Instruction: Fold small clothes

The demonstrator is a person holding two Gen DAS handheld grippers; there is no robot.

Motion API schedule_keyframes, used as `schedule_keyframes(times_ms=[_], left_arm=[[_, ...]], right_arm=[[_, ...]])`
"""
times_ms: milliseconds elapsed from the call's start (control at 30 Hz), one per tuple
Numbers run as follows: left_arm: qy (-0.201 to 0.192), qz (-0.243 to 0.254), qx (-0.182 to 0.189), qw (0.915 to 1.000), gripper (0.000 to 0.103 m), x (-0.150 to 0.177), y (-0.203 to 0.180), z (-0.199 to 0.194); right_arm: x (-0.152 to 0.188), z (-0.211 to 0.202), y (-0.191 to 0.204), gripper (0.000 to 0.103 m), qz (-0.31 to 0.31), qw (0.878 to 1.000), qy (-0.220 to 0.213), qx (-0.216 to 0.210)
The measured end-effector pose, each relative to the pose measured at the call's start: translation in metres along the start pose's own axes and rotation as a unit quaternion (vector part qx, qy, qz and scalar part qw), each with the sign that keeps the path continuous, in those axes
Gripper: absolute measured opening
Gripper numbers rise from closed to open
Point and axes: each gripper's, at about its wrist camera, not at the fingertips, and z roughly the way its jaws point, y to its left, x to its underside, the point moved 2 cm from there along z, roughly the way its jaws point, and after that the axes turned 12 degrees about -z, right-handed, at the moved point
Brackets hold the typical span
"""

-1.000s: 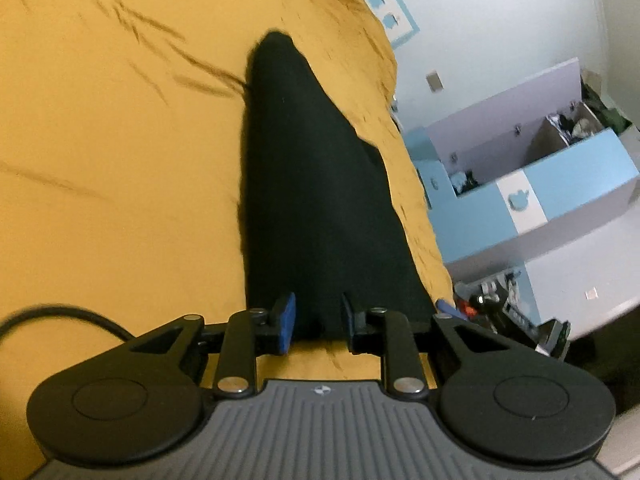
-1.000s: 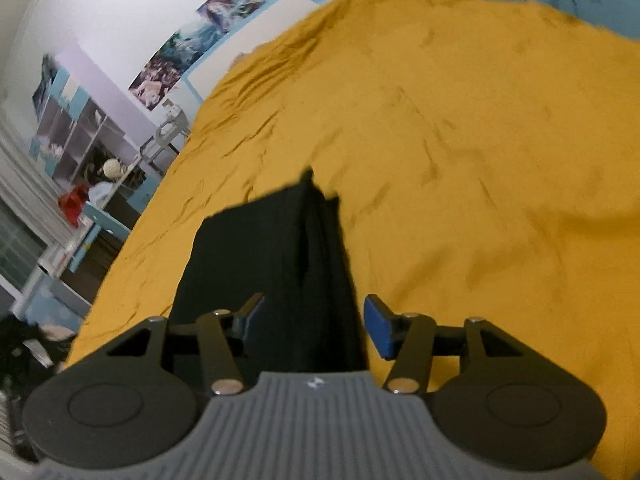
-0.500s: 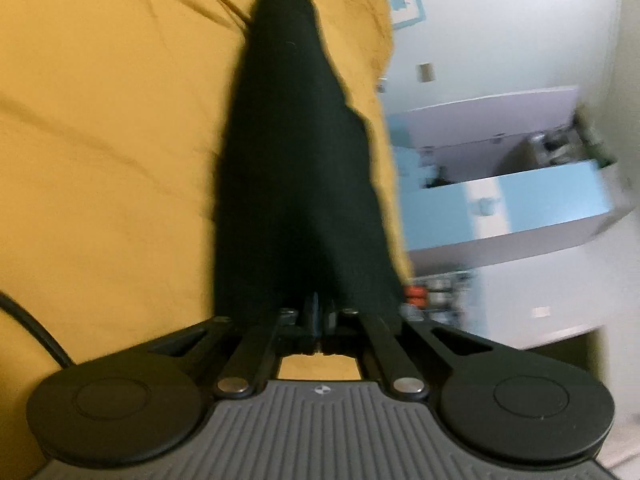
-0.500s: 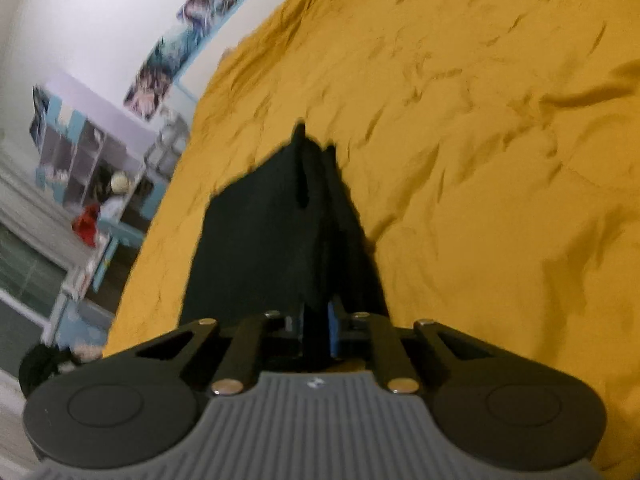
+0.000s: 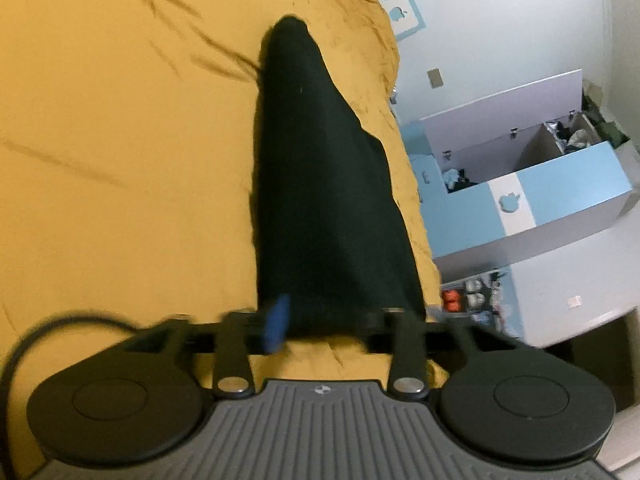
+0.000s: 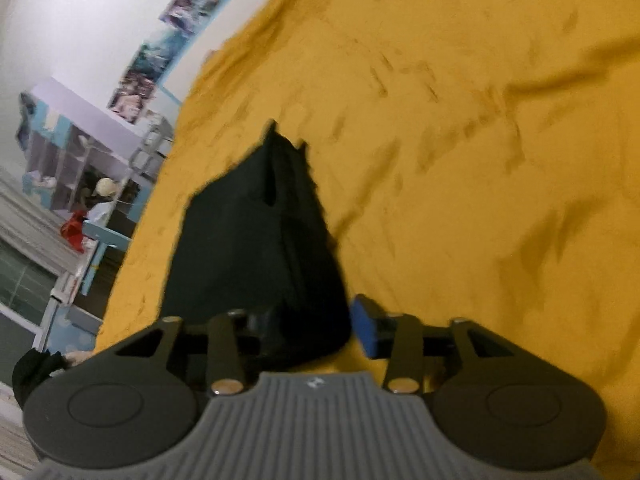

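You've got a big mustard-yellow bedspread (image 5: 120, 140) filling most of both views, soft and creased all over, with loads of bare fabric on the far side of the garment. Its edge drops off on the side where the furniture is, and the garment lies quite near that edge.

Next biggest is the blue-and-lilac toy chest (image 5: 532, 184) beside the bed, lid up, with a jumble of clothes or toys inside; too small to sort out. In the right wrist view there's a lilac cubby shelf (image 6: 80, 160) with bits in the cubbies, including something pale and round and something red just beside it.

The black garment (image 5: 320, 184) is on the bedspread, folded into a long narrow strip, matte and dark enough that the layers barely show. From the right wrist view (image 6: 260, 240) you can see a slit at its far end.

Your left gripper (image 5: 332, 324) is spread wide, the near end of the strip sitting between the blue pads without being pinched. Right gripper (image 6: 312, 330) is the same: fingers apart, straddling the garment's other end.
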Motion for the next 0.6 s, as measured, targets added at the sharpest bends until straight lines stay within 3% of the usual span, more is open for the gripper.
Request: schedule_keyframes(times_ms=[133,233,367,500,600], left_arm=[[0.004,0.007,-0.013,0.9999,0.063,-0.005,0.002,0.006],[0.015,0.014,-0.03,0.9993,0.064,-0.007,0.006,0.015],[0.051,0.015,-0.01,0.9986,0.068,-0.01,0.01,0.029],[0.088,0.032,-0.011,0.9955,0.071,-0.012,0.007,0.048],[0.106,0.036,-0.004,0.9937,0.077,-0.015,0.004,0.061]], right_arm=[[-0.04,0.014,-0.005,0.068,-0.011,0.999,-0.016,-0.041],[-0.071,0.048,-0.012,0.069,-0.013,0.997,0.005,-0.077],[-0.101,0.106,-0.023,0.069,-0.004,0.993,0.049,-0.105],[-0.115,0.156,-0.034,0.07,0.012,0.992,0.078,-0.101],[-0.119,0.185,-0.037,0.071,0.026,0.988,0.089,-0.127]])
